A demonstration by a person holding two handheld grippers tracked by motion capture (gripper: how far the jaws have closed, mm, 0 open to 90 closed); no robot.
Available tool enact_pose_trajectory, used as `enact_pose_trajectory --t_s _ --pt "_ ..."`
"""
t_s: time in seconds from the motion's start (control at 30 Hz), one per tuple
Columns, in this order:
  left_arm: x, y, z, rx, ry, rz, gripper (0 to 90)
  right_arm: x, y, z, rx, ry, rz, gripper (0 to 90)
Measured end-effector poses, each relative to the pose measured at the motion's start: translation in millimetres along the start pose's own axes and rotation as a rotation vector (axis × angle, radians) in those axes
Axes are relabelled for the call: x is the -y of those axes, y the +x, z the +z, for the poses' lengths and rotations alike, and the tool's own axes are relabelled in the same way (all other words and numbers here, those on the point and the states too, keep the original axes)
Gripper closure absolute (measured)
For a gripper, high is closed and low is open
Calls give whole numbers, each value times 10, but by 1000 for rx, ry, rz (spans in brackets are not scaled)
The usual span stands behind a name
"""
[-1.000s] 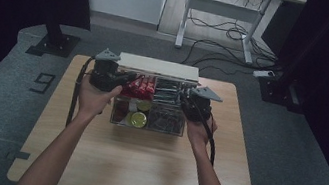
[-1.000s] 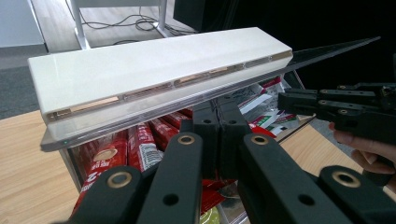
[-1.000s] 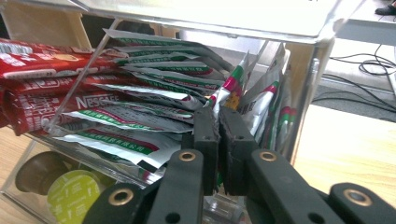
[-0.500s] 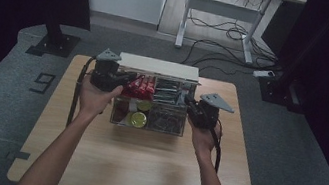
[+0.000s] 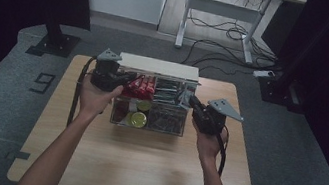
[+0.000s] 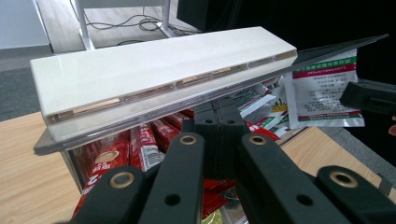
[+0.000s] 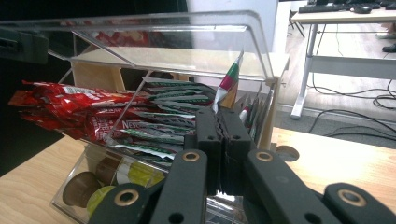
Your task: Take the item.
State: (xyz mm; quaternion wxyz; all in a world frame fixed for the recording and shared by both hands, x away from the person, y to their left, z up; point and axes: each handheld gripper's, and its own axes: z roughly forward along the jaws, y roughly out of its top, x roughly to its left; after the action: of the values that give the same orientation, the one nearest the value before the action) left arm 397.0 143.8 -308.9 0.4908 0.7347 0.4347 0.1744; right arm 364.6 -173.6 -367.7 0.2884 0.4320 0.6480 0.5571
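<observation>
A clear plastic box [image 5: 170,123] stands mid-table with red sachets [image 5: 142,85], green sachets [image 7: 173,100] and coffee capsules [image 5: 138,118] inside. Its clear lid [image 7: 163,39], edged by a white bar [image 6: 154,70], is swung up. My left gripper [image 5: 126,78] is shut at the box's left end, its tips [image 6: 219,123] just under the raised lid, not pinching it. My right gripper [image 5: 192,101] is shut on a white-and-green sachet [image 6: 322,88] at the box's right end. That sachet [image 7: 230,81] rises edge-on from the tips [image 7: 223,121].
The box sits toward the far half of a wooden table [image 5: 139,169]. A round hole [image 7: 286,153] marks the tabletop to the right of the box. Beyond the table are a desk frame [image 5: 217,10], floor cables [image 5: 233,33] and a dark stand [image 5: 55,38].
My right gripper has drawn away from over the box toward the right, taking the sachet along. The left gripper and the raised lid have stayed put.
</observation>
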Motion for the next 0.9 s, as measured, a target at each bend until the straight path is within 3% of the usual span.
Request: enact_pose_trajectory --t_s 0.9 --pt "3 -12 -6 -3 1 2 900 45 -109 -299 -4 -81 37 875"
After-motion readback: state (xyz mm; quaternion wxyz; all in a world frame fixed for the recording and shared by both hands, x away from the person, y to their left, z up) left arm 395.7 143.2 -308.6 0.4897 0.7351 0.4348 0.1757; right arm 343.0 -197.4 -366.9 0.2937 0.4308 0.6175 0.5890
